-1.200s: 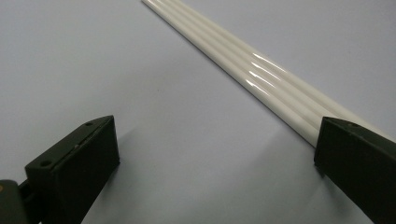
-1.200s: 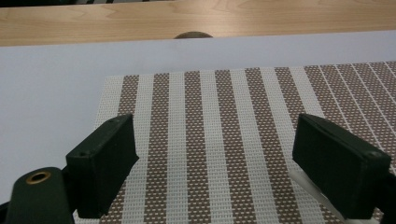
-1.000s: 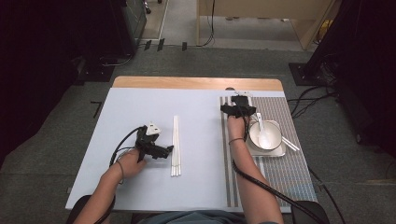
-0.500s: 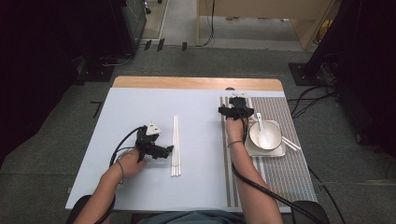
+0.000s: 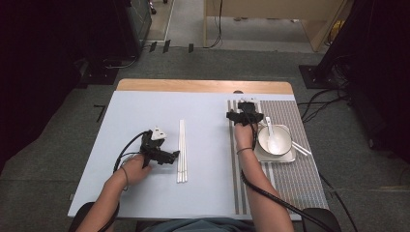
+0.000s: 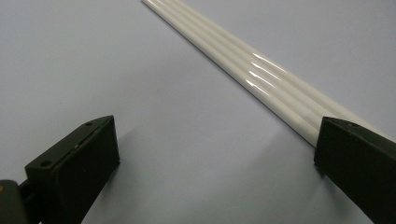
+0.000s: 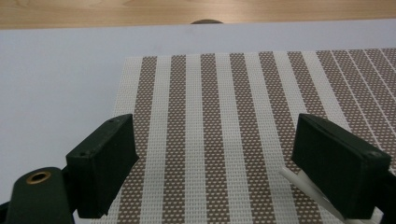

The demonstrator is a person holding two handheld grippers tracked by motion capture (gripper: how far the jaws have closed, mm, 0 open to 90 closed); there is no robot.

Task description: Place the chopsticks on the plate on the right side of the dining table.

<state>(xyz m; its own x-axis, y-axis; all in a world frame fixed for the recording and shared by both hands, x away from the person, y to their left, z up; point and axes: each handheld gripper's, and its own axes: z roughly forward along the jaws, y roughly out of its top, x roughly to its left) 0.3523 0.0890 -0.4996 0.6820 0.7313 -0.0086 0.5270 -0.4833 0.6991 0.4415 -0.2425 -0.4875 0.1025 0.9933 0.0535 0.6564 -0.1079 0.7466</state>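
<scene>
A: Pale blue table (image 5: 145,121), dark carpet around it, striped woven placemat (image 5: 285,174) on the right side. White chopsticks (image 5: 182,151) lie in a tight row near the middle, just beside the left gripper (image 5: 175,155).

B: Left claw state?

A: Released — jaws wide apart in the left gripper view, nothing between them but bare table. The chopsticks (image 6: 261,74) run diagonally, passing under the far jaw.

B: So only one jaw is over them.

A: Looks that way. My read: it's lining up to pick. Risk is that closing from here pushes the sticks sideways instead of pinching them — they're glossy, round and loose against each other, so they'd roll or fan out.

B: Could it grab all of them?

A: Possible. They're touching, so separating a pair looks hard without scattering the rest.

B: Right side?

A: Right gripper (image 5: 245,117) is also released, empty, low over the placemat (image 7: 224,121), near the bowl (image 5: 274,140) holding a spoon (image 5: 270,133), on a tray (image 5: 290,157). A careless swing could clip the bowl rim.
</scene>
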